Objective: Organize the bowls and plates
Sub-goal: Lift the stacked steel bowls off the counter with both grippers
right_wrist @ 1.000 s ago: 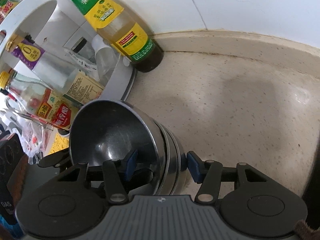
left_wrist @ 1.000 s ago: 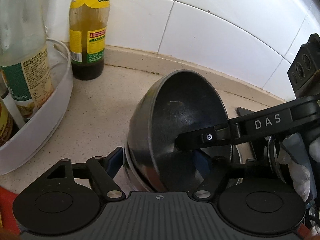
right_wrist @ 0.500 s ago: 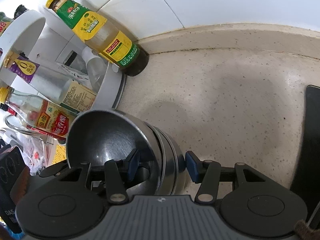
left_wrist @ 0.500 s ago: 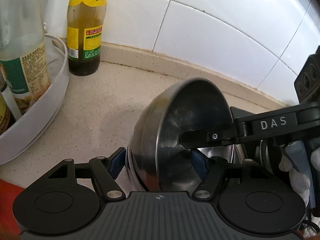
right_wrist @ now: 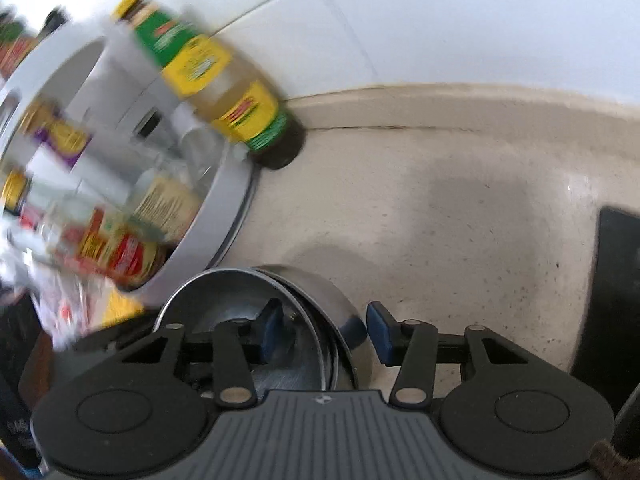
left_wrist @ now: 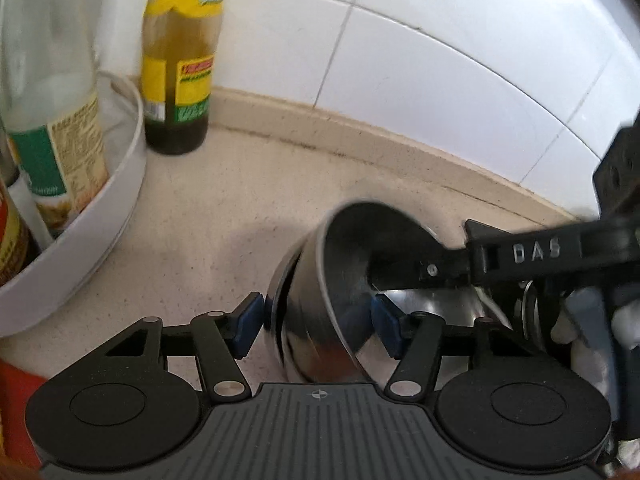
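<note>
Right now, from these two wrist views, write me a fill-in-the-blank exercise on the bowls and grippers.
1. Both grippers grip one stack of nested ____ bowls.
2. The left gripper has one finger inside the bowls and one ____.
3. The bottle with the yellow label stands on the counter against the tiled ____.
4. The right gripper straddles the stack's ____.

Missing words: steel; outside; wall; rim
</note>
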`<control>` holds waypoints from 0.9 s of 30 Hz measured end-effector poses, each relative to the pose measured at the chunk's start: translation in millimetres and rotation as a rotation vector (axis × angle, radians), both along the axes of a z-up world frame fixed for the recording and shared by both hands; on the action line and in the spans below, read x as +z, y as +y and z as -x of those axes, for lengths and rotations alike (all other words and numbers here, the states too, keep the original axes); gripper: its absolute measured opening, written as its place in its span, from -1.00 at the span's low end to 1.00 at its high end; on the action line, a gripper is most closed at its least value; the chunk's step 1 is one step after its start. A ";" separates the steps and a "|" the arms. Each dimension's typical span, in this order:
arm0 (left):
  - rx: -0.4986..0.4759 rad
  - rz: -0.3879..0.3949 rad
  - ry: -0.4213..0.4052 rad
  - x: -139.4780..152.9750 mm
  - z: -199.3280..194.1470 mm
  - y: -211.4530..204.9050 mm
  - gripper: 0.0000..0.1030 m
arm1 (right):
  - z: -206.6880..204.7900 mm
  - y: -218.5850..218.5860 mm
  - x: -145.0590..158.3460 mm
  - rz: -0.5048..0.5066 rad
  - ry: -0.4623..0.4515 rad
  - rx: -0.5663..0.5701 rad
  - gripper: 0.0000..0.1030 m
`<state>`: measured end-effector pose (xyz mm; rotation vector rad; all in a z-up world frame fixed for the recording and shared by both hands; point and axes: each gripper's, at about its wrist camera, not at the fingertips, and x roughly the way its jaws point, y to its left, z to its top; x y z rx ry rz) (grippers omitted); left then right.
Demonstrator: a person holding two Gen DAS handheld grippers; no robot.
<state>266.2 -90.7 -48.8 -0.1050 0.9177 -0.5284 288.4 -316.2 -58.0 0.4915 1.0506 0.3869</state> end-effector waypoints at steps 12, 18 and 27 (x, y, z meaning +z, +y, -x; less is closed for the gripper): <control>-0.158 0.030 -0.053 15.5 20.8 33.0 0.77 | 5.0 -14.9 -19.4 -0.039 0.089 -0.005 0.05; -0.150 0.178 0.003 11.8 17.5 37.7 0.64 | 19.6 -9.4 -15.4 0.019 0.081 0.088 0.06; -0.093 0.169 0.069 4.3 -11.5 13.1 0.39 | 21.7 -16.3 -13.1 0.010 0.061 0.028 0.06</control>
